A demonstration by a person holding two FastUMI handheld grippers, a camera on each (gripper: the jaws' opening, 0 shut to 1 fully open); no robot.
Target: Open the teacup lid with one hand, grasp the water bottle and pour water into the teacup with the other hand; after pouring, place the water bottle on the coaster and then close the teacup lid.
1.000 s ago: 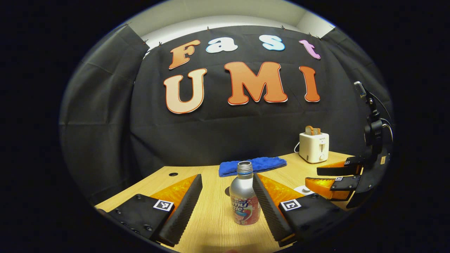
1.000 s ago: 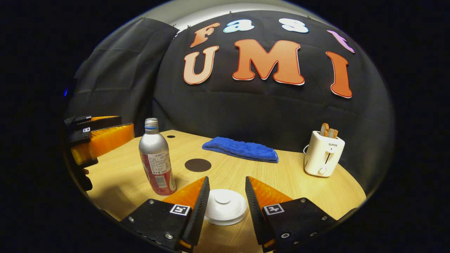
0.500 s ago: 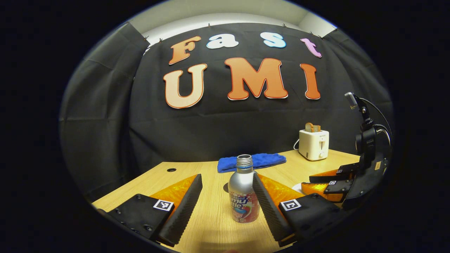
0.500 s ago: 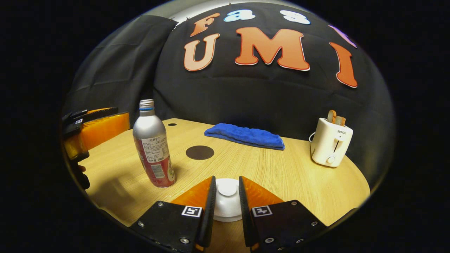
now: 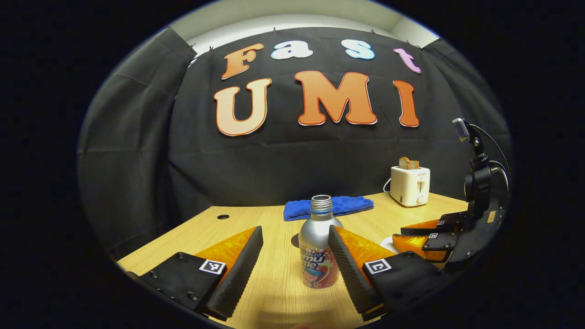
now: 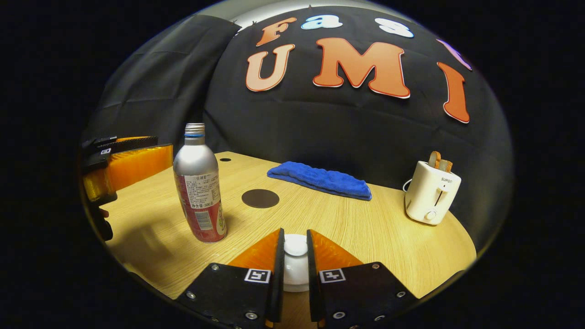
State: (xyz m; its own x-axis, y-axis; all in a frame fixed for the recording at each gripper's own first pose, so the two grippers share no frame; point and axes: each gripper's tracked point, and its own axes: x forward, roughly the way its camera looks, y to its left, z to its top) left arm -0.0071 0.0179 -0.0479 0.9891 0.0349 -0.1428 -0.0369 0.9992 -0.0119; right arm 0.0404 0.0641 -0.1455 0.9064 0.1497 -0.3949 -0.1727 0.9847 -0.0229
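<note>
Wooden table [image 6: 374, 233], black cloth wall [image 6: 320, 132].

Black cloth [image 5: 137, 151] hangs as booth wall on back and sides, creased, pinned along top edge. Pale wall [image 5: 292, 16] shows above cloth, evenly lit. Light wooden table [image 6: 365, 228] with small round hole [image 6: 224, 159] near far left corner. Dim, soft shadows on tabletop; light source probably overhead, out of sight.

My booth evenly lit from above, soft shadow left of the water bottle [image 6: 199, 183], table [image 6: 374, 228] sharp, my views' edges bowed, dim.
</note>
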